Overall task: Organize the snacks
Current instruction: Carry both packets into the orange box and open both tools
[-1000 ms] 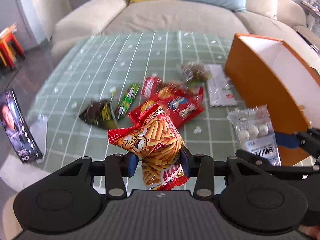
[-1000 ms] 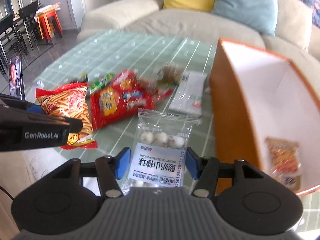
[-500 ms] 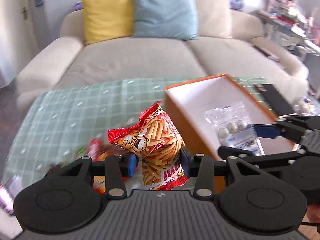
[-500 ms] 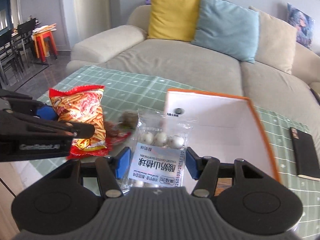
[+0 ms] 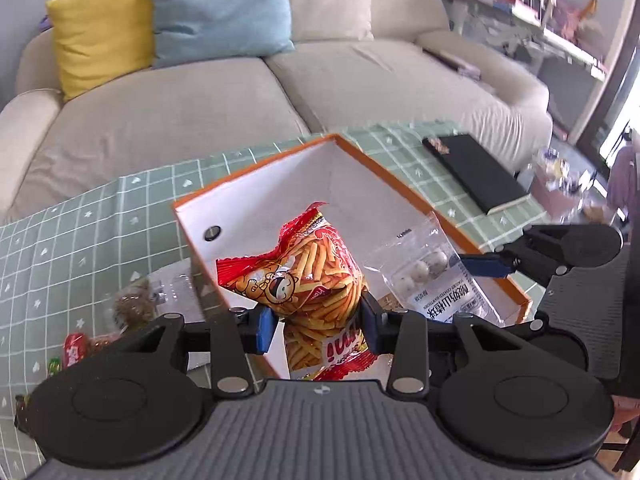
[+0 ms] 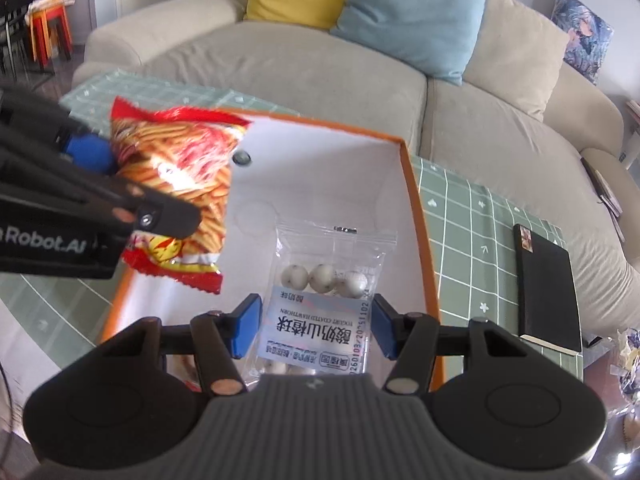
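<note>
The orange box stood open on the green checked tablecloth; its white inside was mostly hidden. Above it, the left gripper was clamped on a red fries bag, and the right gripper was clamped on a clear pouch of white balls.

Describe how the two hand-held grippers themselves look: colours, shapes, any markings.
Both are matte black with a ribbed grey top, two round discs and silver pivot pins. The left hand-held gripper and right hand-held gripper carry blue pads on their fingers. White lettering ending "Robot.AI" marks the left one's side in the right wrist view.
</note>
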Available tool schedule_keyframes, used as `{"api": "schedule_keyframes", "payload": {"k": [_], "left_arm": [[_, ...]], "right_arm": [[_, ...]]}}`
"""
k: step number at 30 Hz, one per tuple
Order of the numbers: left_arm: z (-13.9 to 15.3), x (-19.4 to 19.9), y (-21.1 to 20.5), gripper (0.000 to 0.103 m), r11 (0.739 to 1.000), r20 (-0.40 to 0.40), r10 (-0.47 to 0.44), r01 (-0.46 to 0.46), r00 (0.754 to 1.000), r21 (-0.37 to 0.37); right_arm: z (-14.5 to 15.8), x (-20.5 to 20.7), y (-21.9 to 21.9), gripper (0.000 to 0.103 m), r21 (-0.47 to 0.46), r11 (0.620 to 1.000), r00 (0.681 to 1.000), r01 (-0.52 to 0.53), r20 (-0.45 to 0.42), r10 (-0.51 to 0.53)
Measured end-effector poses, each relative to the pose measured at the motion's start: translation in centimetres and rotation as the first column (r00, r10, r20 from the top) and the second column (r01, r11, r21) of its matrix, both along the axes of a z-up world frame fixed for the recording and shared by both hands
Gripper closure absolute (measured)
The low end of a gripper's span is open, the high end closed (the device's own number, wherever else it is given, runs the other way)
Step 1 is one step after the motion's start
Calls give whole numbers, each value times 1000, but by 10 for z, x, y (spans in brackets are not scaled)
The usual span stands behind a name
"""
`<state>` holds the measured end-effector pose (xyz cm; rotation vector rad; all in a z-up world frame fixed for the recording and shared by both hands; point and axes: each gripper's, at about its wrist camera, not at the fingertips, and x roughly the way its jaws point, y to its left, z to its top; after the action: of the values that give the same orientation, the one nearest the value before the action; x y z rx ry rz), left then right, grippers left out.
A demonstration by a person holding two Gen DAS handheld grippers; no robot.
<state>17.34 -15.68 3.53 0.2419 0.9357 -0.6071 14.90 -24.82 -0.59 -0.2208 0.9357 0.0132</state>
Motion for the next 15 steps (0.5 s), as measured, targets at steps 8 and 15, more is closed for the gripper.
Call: {"api": "schedule_keyframes", "payload": {"k": [8,15], "left_arm": [[-35,17,-23,56,996,-68,-35,40,997,74],[-57,27,-32,56,988,-116,-59,75,991,137]], "right_arm": [[-28,13,-7,47,-38,997,996,-65,-57,63],[-46,30,-13,47,-41,996,989,-85,-123,79]]}}
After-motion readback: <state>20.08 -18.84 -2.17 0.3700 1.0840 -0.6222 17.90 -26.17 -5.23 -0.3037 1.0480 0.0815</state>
